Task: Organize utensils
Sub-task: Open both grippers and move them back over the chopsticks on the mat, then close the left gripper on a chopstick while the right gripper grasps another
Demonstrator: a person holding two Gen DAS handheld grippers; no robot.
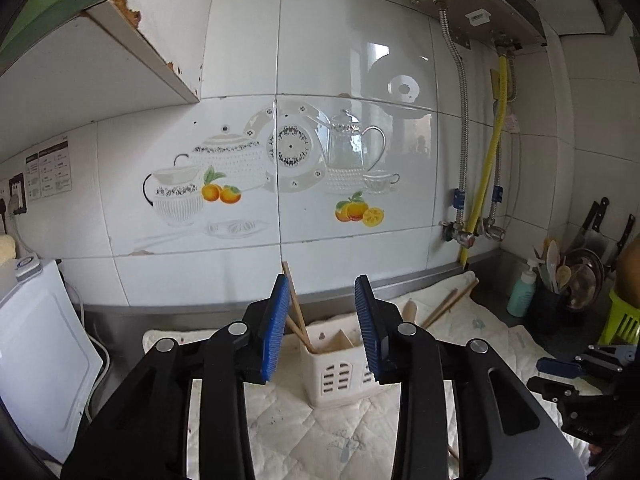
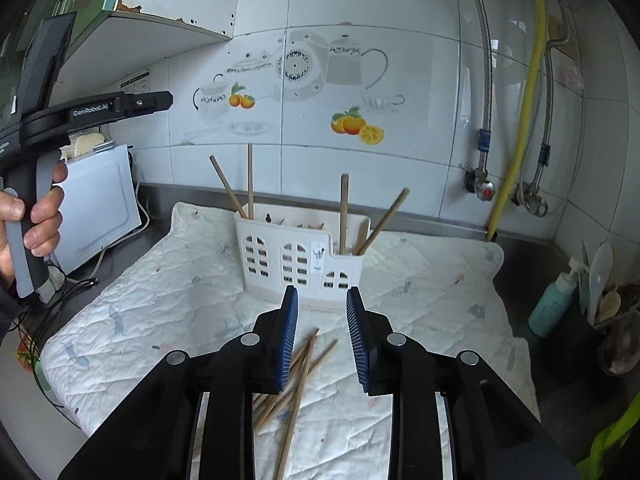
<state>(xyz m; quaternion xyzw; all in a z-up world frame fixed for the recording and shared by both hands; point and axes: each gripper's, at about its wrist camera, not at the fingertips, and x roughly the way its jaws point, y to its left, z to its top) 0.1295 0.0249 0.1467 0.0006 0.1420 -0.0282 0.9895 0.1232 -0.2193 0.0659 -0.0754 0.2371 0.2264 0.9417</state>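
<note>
1. While the right gripper [image 2: 322, 338] hangs low in the centre of its own view with its blue pads narrowly parted and nothing between them, the loose chopsticks [image 2: 298, 376] lie fanned and crossed on the quilted mat [image 2: 160, 300] just under it. Closing on the pile at this narrow gap could pinch several sticks at once or flick one off the mat.
2. Just beyond, in the middle of the frame, stands the white utensil holder [image 2: 298, 256], light-looking and on soft cloth. A stick pushed in at a slant could tip it or shove it back toward the wall.
3. Four chopsticks already lean in the holder [image 2: 344, 212], two at each end. A new one fed in carelessly could knock against them and lever one out.
4. In the left wrist view, the left gripper [image 1: 322, 328] is empty, jaws partly open, with the holder [image 1: 340, 372] close ahead. Drifting forward, it could bump the sticks leaning by its left pad.
5. Farthest, at the right edge, a bottle [image 2: 554, 304] and a crowded utensil pot [image 2: 612, 320] stand within a wide swing's reach.
</note>
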